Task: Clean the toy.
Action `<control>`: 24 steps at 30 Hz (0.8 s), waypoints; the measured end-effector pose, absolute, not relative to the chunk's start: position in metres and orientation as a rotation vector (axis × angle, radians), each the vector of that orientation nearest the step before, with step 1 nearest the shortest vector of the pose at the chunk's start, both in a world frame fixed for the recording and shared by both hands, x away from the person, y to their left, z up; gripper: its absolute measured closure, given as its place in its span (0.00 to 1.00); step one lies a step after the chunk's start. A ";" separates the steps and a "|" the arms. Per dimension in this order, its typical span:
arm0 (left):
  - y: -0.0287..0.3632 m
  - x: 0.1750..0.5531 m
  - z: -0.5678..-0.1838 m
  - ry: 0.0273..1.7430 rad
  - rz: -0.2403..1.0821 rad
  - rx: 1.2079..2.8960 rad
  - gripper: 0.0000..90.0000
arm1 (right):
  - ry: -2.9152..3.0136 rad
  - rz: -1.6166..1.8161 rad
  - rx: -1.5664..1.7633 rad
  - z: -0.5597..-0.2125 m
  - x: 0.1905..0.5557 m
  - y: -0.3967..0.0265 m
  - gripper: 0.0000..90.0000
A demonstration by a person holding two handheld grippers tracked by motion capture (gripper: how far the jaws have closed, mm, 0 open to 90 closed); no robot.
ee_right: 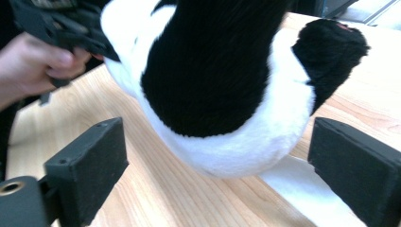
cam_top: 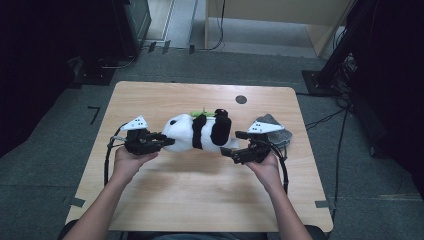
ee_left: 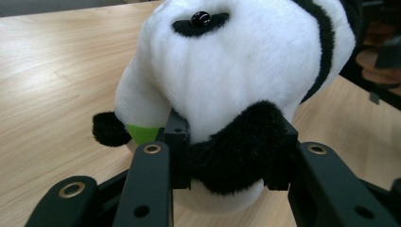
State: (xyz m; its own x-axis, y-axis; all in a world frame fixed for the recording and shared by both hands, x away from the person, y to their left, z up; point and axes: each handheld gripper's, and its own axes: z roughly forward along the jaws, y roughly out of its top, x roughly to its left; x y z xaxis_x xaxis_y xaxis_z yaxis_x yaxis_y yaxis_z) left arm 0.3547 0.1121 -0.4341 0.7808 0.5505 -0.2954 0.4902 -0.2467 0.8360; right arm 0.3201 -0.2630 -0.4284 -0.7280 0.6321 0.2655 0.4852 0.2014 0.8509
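A black-and-white plush panda [cam_top: 195,132] lies on its side in the middle of the wooden table [cam_top: 200,200], with a small green piece [cam_top: 200,114] at its far side. My left gripper [cam_top: 167,141] is at the panda's head end. In the left gripper view this gripper [ee_left: 231,161] is shut on a black plush part of the panda [ee_left: 236,85] below its eye. My right gripper [cam_top: 232,143] is at the other end. In the right gripper view it [ee_right: 220,142] stands open, its pads on either side of the panda's rounded white end [ee_right: 227,151], apart from it.
A grey cloth object [cam_top: 277,132] lies just behind my right gripper. A dark round hole [cam_top: 241,99] sits near the table's far edge. Bare wood stretches toward the near edge. Dark equipment and cables stand on the floor beyond the table.
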 end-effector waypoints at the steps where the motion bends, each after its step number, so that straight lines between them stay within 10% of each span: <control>1: 0.110 0.354 -0.433 0.796 0.056 1.892 0.70 | 2.317 1.550 1.073 -0.429 0.320 -0.260 0.06; 13: 0.097 0.347 -0.423 0.809 -0.058 1.882 0.69 | 2.305 1.282 0.958 -0.439 0.314 -0.231 0.00; 24: 0.090 0.344 -0.425 0.819 0.013 1.907 0.54 | 2.286 1.247 0.968 -0.439 0.311 -0.235 0.40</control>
State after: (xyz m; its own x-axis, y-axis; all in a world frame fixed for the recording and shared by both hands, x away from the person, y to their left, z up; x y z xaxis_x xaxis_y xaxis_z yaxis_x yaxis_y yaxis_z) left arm 0.3441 0.0904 -0.4249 0.7689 0.5433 -0.3371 0.5326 -0.2525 0.8078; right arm 0.3115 -0.2347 -0.4388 -0.6999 0.7142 0.0102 0.3952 0.3752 0.8385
